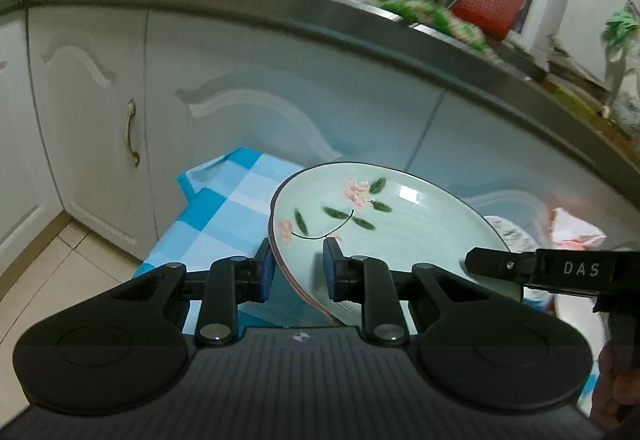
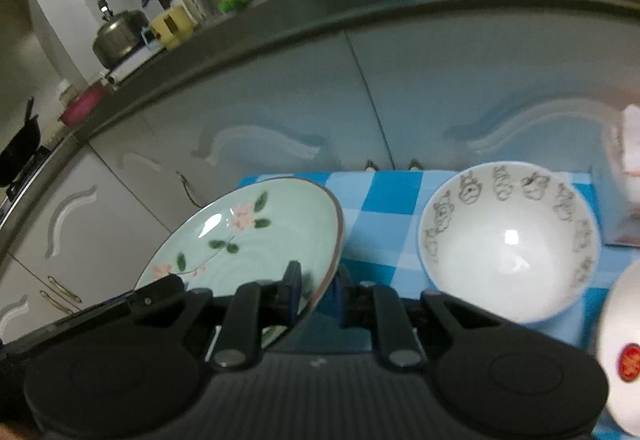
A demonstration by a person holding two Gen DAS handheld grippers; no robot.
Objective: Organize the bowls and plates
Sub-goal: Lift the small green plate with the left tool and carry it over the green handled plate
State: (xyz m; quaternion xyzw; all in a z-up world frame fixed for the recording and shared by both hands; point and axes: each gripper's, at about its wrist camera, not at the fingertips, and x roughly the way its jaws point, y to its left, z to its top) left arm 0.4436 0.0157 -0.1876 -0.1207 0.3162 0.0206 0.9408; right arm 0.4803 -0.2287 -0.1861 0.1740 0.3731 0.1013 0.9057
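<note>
A pale green plate (image 1: 400, 224) with pink flowers and a brown rim is held up, tilted, above the blue checked tablecloth (image 1: 224, 207). My left gripper (image 1: 298, 272) is shut on its left rim. My right gripper (image 2: 318, 300) is shut on its right rim; the plate also shows in the right wrist view (image 2: 248, 240). The right gripper's finger shows at the right of the left wrist view (image 1: 500, 264). A white bowl (image 2: 508, 240) with grey drawings inside stands on the cloth to the right of the plate.
Another white dish with a red mark (image 2: 624, 352) sits at the right edge. A white and red carton (image 2: 624, 175) stands behind the bowl. Grey cabinet doors (image 1: 100, 127) and a dark counter edge (image 1: 320, 23) lie close behind the table. Tiled floor (image 1: 48, 272) lies to the left.
</note>
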